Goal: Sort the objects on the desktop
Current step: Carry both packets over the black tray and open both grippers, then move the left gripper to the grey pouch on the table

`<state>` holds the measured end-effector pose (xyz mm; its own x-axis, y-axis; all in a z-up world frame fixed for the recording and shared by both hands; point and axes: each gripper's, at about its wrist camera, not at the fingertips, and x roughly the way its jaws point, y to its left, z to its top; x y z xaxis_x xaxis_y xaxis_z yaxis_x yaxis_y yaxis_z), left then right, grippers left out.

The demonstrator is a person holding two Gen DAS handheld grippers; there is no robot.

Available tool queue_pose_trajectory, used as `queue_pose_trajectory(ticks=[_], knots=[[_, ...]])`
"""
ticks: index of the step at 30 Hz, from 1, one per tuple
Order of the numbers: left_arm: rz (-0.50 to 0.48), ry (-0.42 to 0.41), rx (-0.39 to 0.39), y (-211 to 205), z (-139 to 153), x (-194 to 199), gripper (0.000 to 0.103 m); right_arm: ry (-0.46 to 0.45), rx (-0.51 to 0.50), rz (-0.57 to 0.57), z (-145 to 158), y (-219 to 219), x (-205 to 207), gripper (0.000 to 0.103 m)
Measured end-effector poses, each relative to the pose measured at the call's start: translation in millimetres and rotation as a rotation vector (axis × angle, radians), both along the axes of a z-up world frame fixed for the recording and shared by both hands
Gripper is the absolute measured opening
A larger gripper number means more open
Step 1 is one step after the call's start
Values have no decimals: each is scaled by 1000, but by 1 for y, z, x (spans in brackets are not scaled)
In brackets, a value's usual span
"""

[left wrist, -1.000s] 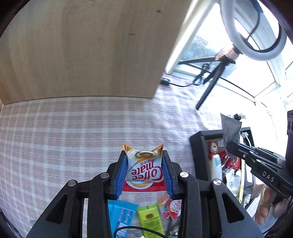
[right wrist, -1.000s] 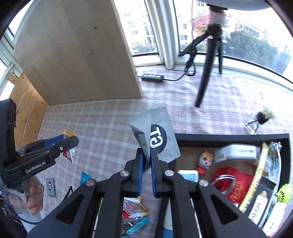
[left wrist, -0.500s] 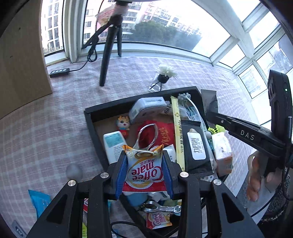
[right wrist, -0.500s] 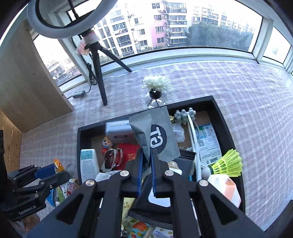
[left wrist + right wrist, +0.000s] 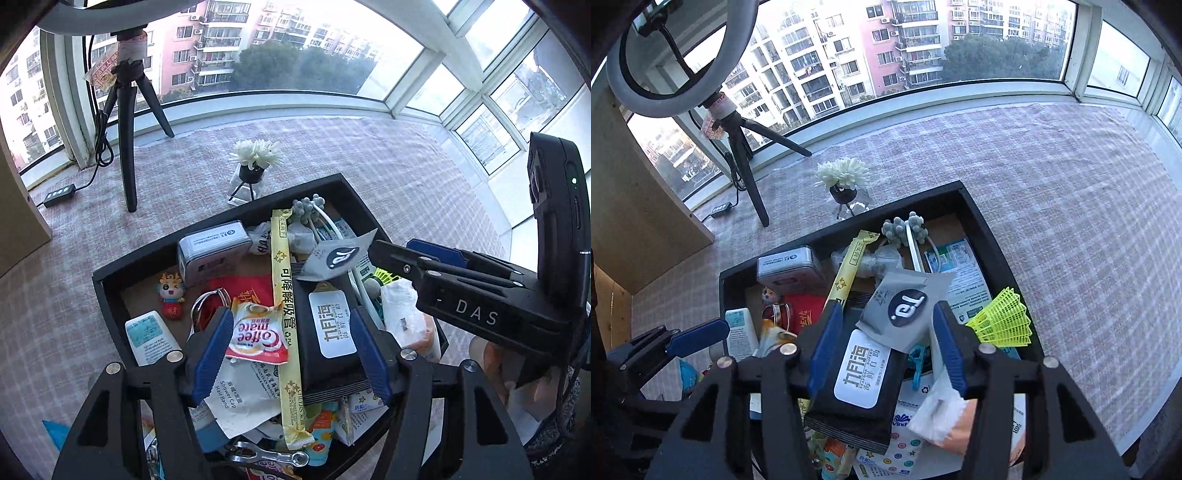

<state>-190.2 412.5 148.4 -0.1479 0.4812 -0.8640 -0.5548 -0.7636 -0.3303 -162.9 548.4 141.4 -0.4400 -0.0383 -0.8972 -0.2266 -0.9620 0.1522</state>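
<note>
A black tray (image 5: 110, 280) (image 5: 982, 221) full of small items lies on the checked cloth, under both grippers. My left gripper (image 5: 290, 354) hovers over it with its jaws opening. The Coffee mate sachet (image 5: 255, 332) leans loose against the left pad, the other pad far from it. My right gripper (image 5: 886, 347) is also opening its jaws. The grey sachet with a black round logo (image 5: 905, 306) (image 5: 340, 256) lies slack between its fingers, over a black wipes pack (image 5: 860, 373). Each gripper shows at the edge of the other's view, the right gripper (image 5: 424, 258) and the left gripper (image 5: 694, 339).
In the tray are a long yellow straw pack (image 5: 284, 302), a grey tin (image 5: 210, 251), a small figurine (image 5: 171, 295) and a yellow shuttlecock (image 5: 1004, 317). Behind it stand a white flower in a small vase (image 5: 255, 158), a tripod (image 5: 127, 122) and a wooden board (image 5: 635, 206).
Both grippers swung from the bare cloth to above the tray. Both jaws went from shut on their sachets to wide apart, and both sachets now sit loose.
</note>
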Motion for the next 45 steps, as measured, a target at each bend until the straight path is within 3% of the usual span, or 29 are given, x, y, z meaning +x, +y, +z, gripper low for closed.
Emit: queue_pose_trajectory(ticks=[10,16,21,27,33,38,45], knots=[[46,-14,-3,-50,11,4,63,32,-30,45,18,-24,9,52],[121,73,-35,-125,31,10,63,76,-89,124,35,-65,24,53],[249,55,-57,-208,22,12,63,84,-145,238,38,-115,35,54],[411,21,-104,-301,0,23,63,23,-139,395,15,-185,39,54],[509,-48,-132,-359,-35,42,62,-44,-179,508,-15,-247,44,54],[535,-68,-147,-372,-59,51,61,-104,-208,552,-45,-287,46,54],[464,-95,-190,-352,-91,50,62,-230,-229,542,-95,-315,52,54]])
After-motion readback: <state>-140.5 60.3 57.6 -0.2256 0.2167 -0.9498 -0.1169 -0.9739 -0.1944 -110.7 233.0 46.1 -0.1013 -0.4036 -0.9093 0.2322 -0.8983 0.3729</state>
